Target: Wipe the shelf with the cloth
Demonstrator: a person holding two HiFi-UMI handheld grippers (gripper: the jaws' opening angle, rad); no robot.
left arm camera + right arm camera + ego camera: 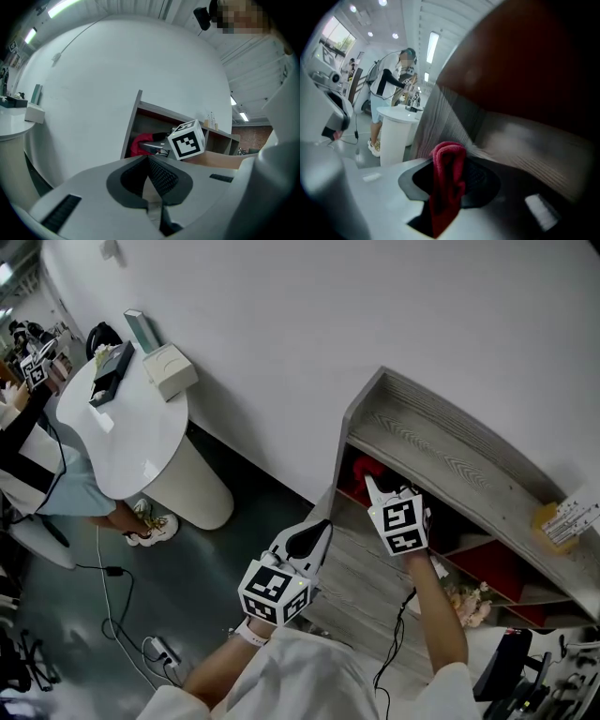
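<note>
We have the right gripper (pixel 382 491) pushed into the top left compartment of the shelf (pixel 441 442). Its jaws are clamped on the red cloth (pixel 447 161), which stands up between the pads as a folded wad and trails down in front of them. In the head view the cloth is bunched near the left end of that compartment, close under the top board. We judge it is held this way so that the soft folded end leads and meets the wood before the hard jaws can. We cannot tell whether it is touching a board right now, because the right gripper view is blurred there.

The left gripper (pixel 152 171) hangs outside the shelf, just off its left side panel and lower than the right one. Its jaws are pressed together with nothing between them. We read that as parked clear, leaving the mouth of the compartment free for the working arm.

Room inside is tight, with the top board overhead, the side panel at the left and the dark back close behind the cloth. The open way runs to our right along the compartment, so we judge a stroke would go that way. A small yellow thing (pixel 548 519) sits on the top board far to the right, well apart from the cloth. The round white surface (pixel 131 442) stands well off to the left, clear of both arms
</note>
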